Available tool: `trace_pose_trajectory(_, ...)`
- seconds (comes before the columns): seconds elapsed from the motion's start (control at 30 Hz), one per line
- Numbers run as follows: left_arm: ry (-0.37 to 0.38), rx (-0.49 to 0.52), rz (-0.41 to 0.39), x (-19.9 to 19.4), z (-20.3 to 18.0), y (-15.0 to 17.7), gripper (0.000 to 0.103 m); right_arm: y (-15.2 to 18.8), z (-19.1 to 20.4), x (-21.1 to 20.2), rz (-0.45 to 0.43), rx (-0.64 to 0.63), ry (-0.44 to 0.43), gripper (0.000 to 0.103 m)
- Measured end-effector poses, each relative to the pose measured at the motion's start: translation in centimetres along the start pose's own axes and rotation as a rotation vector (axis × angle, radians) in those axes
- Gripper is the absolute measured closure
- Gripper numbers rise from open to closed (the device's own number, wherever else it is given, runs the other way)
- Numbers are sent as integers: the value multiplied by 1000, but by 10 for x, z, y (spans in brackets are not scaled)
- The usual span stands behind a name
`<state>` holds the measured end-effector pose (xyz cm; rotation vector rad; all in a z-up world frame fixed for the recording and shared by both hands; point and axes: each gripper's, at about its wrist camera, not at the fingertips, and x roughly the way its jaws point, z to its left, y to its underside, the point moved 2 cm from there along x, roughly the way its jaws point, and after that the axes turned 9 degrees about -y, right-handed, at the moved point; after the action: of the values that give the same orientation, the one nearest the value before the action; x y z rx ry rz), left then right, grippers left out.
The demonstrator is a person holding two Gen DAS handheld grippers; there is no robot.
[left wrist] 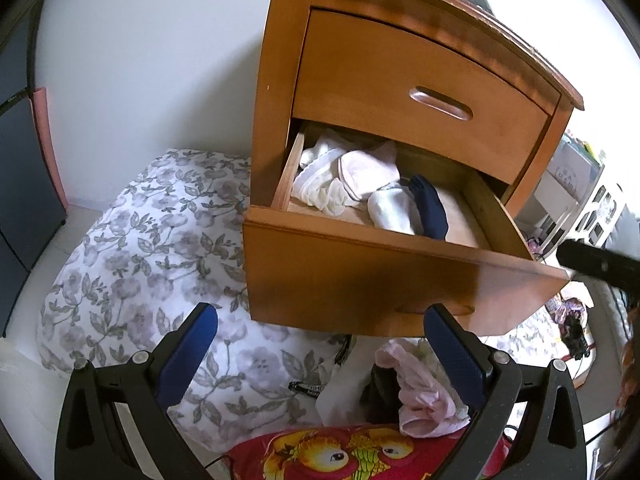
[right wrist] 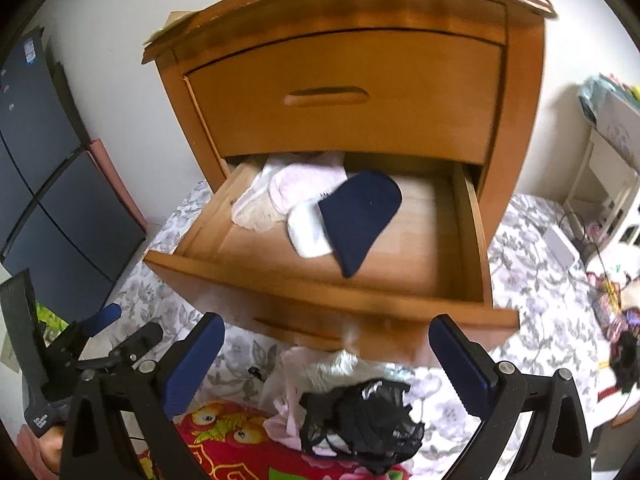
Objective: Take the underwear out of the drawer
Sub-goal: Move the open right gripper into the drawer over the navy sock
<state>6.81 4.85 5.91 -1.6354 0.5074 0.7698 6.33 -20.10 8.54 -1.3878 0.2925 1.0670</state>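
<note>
Left claw, right claw: black frames, blue pads, silver screws.

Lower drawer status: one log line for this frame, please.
lower drawer: open | inside: pale garments, navy sock | pile on bed: pink, white, black | left gripper: open, empty | right gripper: open, empty

Nightstand stands on bedding, wall behind. Lower drawer pulled out; socks and underwear lie in its left half. Clothes heap on bedding before drawer.
</note>
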Motion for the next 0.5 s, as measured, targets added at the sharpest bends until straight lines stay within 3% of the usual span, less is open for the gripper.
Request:
trace_pose_trajectory(0.17,1,-8,3,9,4,-1,0,-25,9,11,4,-25,-27,0)
trace_pose_trajectory(0.5,-8,-40,25,25,20,0,0,-51,16,68,139,-41,-21,0)
